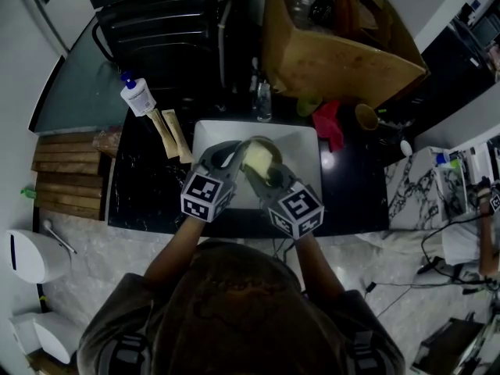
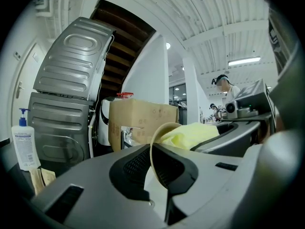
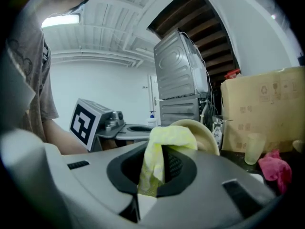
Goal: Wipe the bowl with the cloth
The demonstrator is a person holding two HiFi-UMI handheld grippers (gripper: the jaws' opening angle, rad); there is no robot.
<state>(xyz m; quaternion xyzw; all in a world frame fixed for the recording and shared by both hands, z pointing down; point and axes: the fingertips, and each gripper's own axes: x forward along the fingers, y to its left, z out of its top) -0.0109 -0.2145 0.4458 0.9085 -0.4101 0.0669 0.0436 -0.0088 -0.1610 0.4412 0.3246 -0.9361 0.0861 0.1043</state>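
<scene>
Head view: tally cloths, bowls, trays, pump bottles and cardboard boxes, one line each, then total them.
Cloths: 2, yellow cloth and pink cloth
Bowls: 1, the bowl
Trays: 1, the white tray
Pump bottles: 1, the pump bottle
Cardboard boxes: 1, the cardboard box
Total: 6

This is looking like a mock kitchen inside a workroom: a dark marble tabletop (image 1: 148, 190) is carrying a pump bottle (image 1: 138, 97) and a cardboard box (image 1: 344, 53), stacked metal appliances (image 2: 66, 99) are standing behind, cables (image 1: 428, 266) are trailing over the floor, and a strip light (image 2: 244, 61) is glowing overhead.
</scene>
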